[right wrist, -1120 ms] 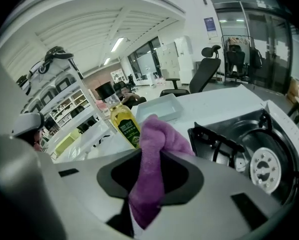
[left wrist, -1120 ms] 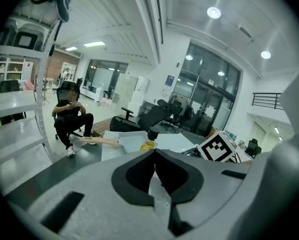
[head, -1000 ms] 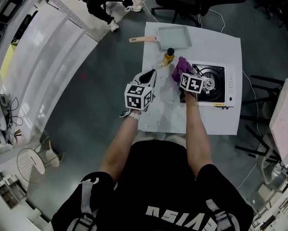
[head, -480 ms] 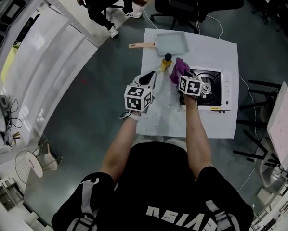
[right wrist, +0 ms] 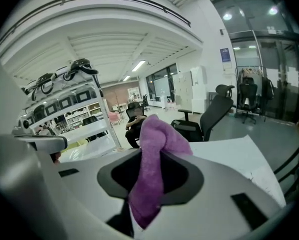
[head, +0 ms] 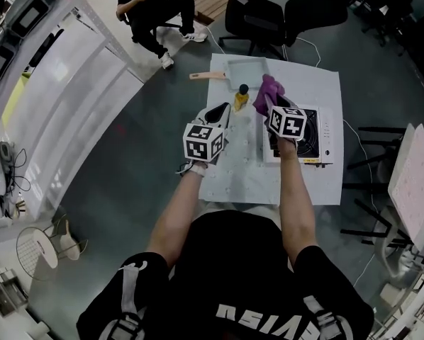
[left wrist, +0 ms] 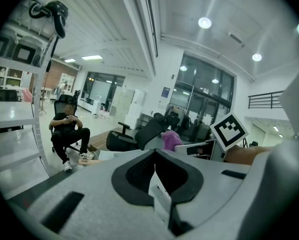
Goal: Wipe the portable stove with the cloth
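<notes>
White table (head: 233, 183) lies bare along its near edge, with open floor on both sides. Both my forearms reach forward, side by side. My right tongs (head: 270, 103) pinch the one purple cloth (head: 271, 89), held up at the far left corner of the stove (head: 317, 139). My left tongs (head: 219, 113) are pressed together, empty. One pan (head: 249, 67) and one bottle (head: 241, 98) sit beyond.

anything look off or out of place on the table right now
Nothing stands out. The portable stove sits flat on the table, the pan lies flat and the bottle stands upright beyond it, no spill shows, and the cloth is clamped in the right hand-held gripper.
</notes>
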`<state>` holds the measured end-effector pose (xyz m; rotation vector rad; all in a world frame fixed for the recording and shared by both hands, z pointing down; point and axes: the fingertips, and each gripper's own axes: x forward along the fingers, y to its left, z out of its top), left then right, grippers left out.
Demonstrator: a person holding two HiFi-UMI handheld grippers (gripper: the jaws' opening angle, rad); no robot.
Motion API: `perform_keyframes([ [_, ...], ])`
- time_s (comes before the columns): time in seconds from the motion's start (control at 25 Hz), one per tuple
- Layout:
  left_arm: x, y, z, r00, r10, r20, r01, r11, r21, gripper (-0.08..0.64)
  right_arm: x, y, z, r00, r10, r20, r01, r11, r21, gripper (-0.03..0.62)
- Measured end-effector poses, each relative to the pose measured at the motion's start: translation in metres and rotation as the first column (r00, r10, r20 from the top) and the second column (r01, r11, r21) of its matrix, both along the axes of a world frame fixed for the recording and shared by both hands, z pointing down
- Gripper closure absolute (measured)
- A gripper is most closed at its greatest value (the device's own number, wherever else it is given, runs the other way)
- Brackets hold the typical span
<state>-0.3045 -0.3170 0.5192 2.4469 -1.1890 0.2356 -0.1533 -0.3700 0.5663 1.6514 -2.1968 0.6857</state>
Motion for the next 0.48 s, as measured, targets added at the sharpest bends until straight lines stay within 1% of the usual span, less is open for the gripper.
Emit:
perform_keyframes([
  [0.24,0.004,0.012,-0.014,1.0,-0.001,-0.006,0.001,1.0,0.015,0.551,0.012,0.007,-0.03,1.0,-0.017,-0.011,0.017,0.999,0.04,0.489],
  [0.48,0.018,0.014,-0.015,0.999,-0.044,-0.006,0.044,0.999,0.028,0.551,0.035,-0.003,-0.028,0.995,-0.088,-0.043,0.089,0.995,0.034,0.488],
])
